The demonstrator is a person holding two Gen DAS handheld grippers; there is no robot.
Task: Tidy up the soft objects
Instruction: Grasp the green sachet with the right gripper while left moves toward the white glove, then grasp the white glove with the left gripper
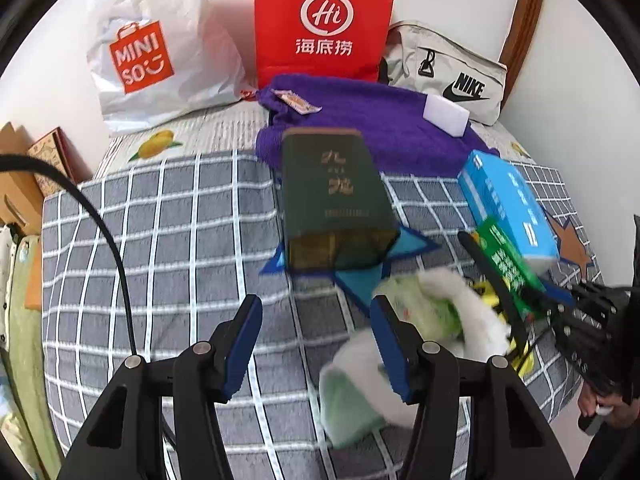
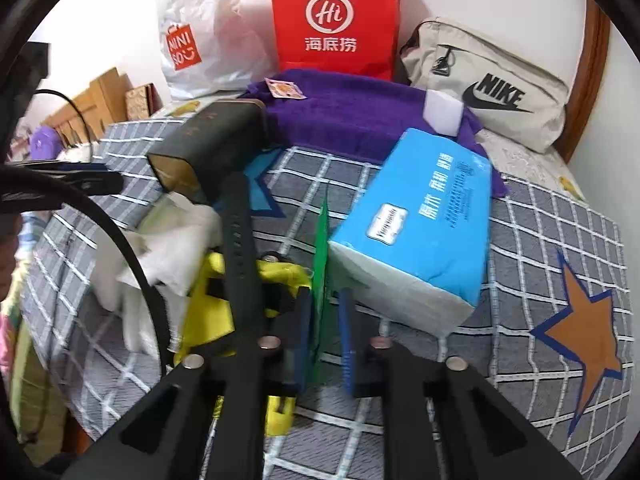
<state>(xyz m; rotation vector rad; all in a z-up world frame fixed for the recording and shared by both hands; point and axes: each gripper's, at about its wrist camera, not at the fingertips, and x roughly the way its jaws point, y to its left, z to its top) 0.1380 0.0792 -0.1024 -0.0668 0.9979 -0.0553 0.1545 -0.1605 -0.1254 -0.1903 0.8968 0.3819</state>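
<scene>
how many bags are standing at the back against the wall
3: the white Miniso bag on the left, the red paper bag in the middle, and the beige Nike bag on the right. Others may be out of view.

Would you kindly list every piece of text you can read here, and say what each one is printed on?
"MINI SO": white plastic bag.
"Hi" and "海底捞": red paper bag.
"NIKE": beige pouch.
Gold characters on the dark green box: too blurred.
Print on the blue tissue pack and green packet: too blurred.

Crumpled white-green cloth point(image 1: 404, 344) lies on checked bedspread point(image 1: 160, 220)
</scene>
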